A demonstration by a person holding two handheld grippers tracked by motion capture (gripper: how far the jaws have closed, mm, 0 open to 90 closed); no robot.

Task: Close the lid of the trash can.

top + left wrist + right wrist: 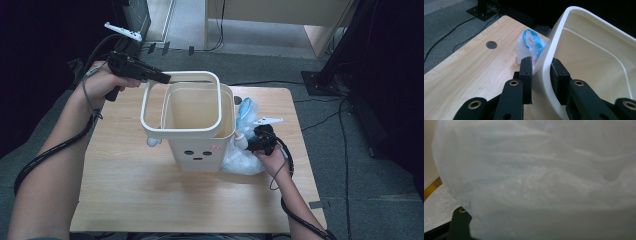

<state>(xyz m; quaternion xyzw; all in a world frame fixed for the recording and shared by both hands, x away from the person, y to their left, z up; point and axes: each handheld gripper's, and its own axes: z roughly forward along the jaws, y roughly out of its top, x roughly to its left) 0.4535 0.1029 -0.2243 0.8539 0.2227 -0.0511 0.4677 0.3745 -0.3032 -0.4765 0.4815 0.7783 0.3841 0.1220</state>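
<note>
Cream plastic: the left gripper (167,78) pinches the bin's loose rim ring (544,72), lifted and tilted over the waste bin (197,145) on the wooden table (125,175). The right gripper (249,144) presses into the white trash bag (245,159) beside the bin; the bag's film hides its jaws, so I cannot tell their grip.

No readable text, brand or number anywhere. Only mark: a printed face on the front of the cream bin (200,145), two black oval eyes, a short black dash mouth, and a small pink cheek spot.
</note>
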